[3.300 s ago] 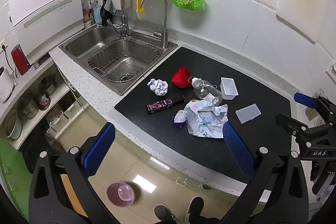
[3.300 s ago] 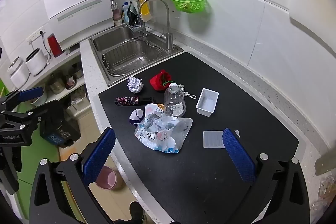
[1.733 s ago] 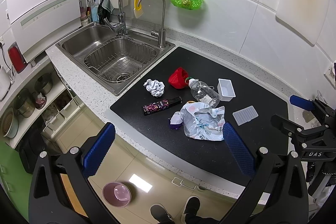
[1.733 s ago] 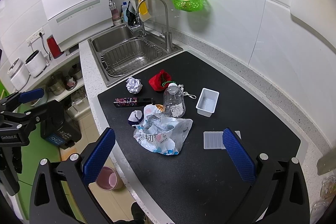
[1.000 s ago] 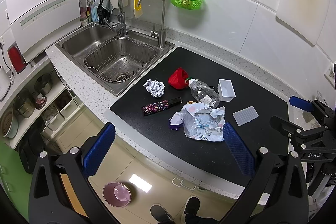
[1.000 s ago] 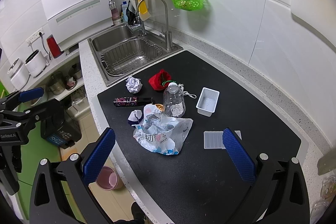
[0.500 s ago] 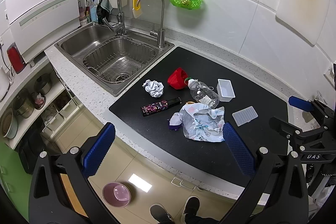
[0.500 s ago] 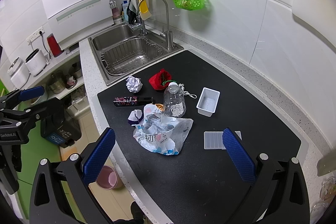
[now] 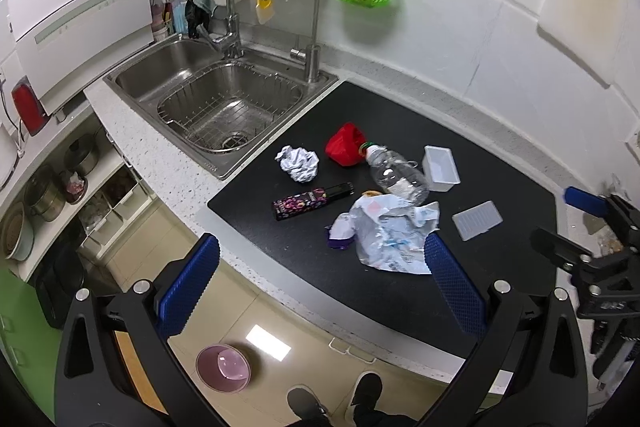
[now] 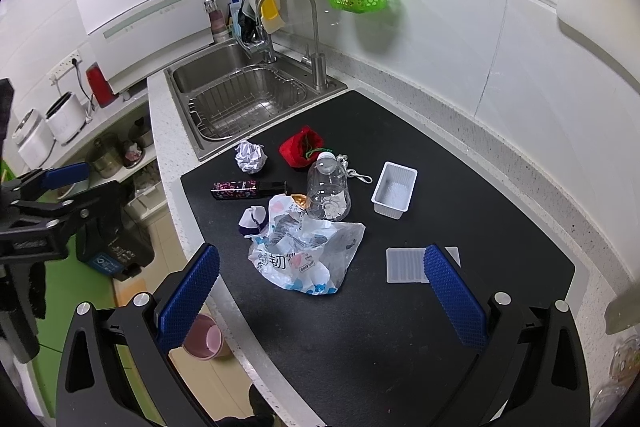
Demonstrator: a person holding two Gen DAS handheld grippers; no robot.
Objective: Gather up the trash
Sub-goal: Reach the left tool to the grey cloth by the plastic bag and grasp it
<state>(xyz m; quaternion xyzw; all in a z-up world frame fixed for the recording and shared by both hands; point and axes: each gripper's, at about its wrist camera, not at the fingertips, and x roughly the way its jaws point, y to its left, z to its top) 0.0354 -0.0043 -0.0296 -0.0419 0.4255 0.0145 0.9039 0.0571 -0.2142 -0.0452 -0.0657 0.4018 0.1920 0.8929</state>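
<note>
— Several pieces of trash lie together on the black mat (image 10: pixel 460 327) of the desk: a crumpled plastic bag (image 10: pixel 306 253) at the near side, and a clear empty bottle (image 10: pixel 329 189) on its side, touching the far edge of the bag. Left of them are a dark printed tube (image 10: pixel 248 189), a paper ball (image 10: pixel 251 156), and a small purple-white scrap (image 10: pixel 252 219) just beside the bag.

— And the claws?

— Both are wide and hold nothing. The left claw (image 9: pixel 318 287) hangs over the near edge of the desk, the right claw (image 10: pixel 320 291) over the mat near the bag. Nothing is touched yet.

— What could go wrong from here?

— I think the bottle is the risk. It is round, so a push from one finger may roll it against the white tray (image 10: pixel 394 190). The bag is thin and loose; a pinch may catch only one layer and it slips, or it drags the scrap along.

— Any containers?

— The white tray looks empty, and its flat lid (image 10: pixel 406 265) lies apart, nearer. A red pouch (image 10: pixel 300 147) is open, but I cannot tell its contents. The sink (image 9: pixel 168 67) on the far left holds a wire basket (image 9: pixel 228 109), empty. On the floor stands a pink bin (image 9: pixel 223 367), which looks empty, maybe for the trash.
</note>
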